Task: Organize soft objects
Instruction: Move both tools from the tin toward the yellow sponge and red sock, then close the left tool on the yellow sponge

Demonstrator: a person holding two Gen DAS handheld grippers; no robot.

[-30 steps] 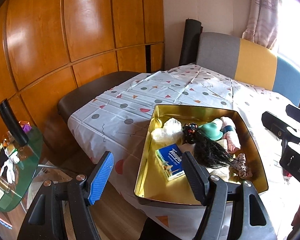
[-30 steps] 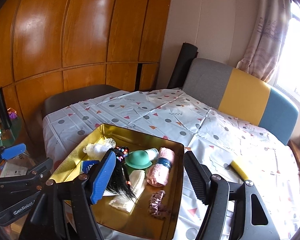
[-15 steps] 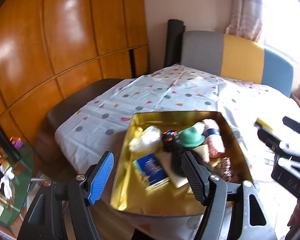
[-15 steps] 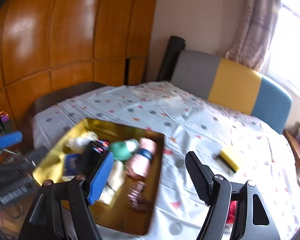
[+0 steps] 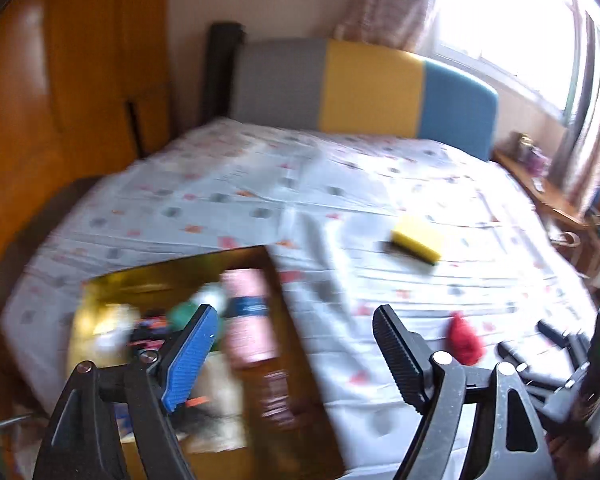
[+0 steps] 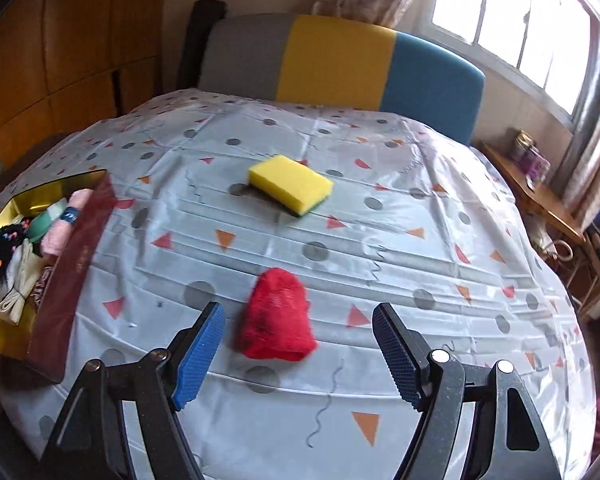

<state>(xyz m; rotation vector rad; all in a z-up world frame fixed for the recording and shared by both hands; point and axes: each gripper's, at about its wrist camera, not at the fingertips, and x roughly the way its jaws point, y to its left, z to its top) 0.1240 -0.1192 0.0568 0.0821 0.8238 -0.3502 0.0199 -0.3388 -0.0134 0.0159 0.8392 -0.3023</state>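
Directly ahead of the right gripper (image 6: 296, 346), jaws wide apart, a red plush piece (image 6: 277, 316) lies near the table's (image 6: 420, 240) front edge. Left gripper (image 5: 290, 354) also gapes empty beside the gold tray (image 5: 296, 360); a yellow sponge (image 6: 290, 184) sits mid-table.

Grey, yellow and blue headboard (image 6: 340, 64) at twelve o'clock, window (image 6: 516, 12) at one, wooden wall panels (image 6: 68, 52) at ten
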